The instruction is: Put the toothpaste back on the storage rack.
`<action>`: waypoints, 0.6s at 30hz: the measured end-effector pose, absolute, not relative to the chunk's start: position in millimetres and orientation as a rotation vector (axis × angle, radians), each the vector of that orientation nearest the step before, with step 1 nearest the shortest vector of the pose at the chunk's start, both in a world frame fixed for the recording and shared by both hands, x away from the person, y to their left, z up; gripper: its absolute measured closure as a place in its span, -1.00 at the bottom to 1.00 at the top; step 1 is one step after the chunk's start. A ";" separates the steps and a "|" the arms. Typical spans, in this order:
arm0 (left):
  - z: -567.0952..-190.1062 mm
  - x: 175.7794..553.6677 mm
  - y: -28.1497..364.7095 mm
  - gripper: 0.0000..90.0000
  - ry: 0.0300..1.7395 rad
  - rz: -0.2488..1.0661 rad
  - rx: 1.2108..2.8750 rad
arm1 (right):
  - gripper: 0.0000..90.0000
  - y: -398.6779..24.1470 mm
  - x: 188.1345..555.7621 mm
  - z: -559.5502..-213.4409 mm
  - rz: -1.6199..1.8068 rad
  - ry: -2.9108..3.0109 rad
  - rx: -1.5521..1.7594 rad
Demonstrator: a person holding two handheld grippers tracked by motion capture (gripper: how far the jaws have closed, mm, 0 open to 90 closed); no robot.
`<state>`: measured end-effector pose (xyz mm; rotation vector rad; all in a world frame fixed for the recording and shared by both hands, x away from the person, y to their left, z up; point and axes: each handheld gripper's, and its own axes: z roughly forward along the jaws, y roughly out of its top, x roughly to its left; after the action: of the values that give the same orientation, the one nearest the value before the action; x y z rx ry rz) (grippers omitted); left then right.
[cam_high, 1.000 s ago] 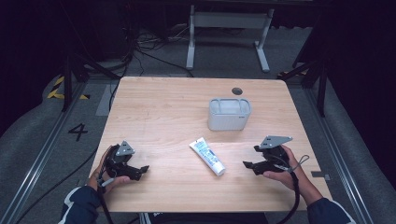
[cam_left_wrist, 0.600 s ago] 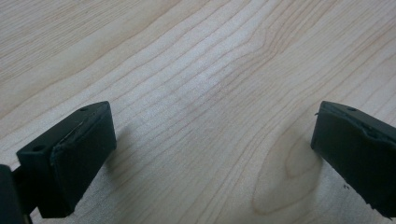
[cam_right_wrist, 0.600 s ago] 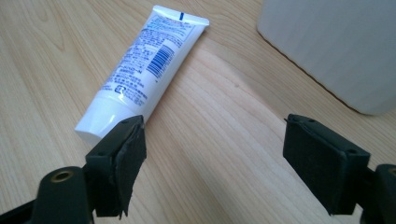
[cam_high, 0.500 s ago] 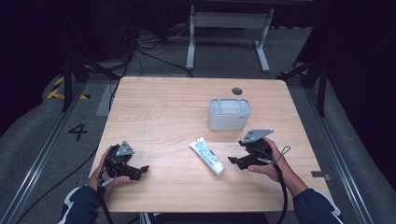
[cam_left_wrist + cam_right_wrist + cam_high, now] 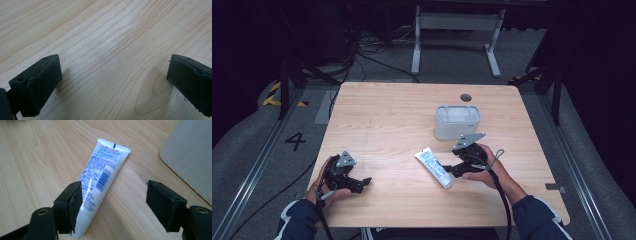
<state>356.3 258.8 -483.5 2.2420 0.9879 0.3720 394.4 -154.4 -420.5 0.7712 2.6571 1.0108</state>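
- Wooden tabletop (image 5: 387,120) fills mid frame in the high view; grey floor around it.
- White tube (image 5: 435,167) lies flat at lower centre of the tabletop, printed side up, barcode visible in the right gripper view (image 5: 100,182).
- Pale rectangular container (image 5: 457,121) stands upright above the tube, near it, apart.
- Right gripper (image 5: 451,169), lower right of centre, jaws spread wide, released; one jaw overlaps the tube's cap end, contact unclear.
- Left gripper (image 5: 364,182), lower left, jaws apart over bare wood, nothing held.
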 end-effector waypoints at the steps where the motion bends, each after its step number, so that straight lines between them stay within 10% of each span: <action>1: -483.1 356.5 259.1 -0.99 0.984 0.377 2.247 | -0.34 -151.1 395.2 -420.6 1.009 2.661 0.769; 18: -483.4 356.3 258.9 -0.99 0.987 0.372 2.243 | -0.32 -109.3 415.8 -441.3 0.926 2.752 0.797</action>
<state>356.3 258.9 -483.4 2.2429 0.9874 0.3721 415.8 -109.3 -441.3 0.7974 2.7516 0.9258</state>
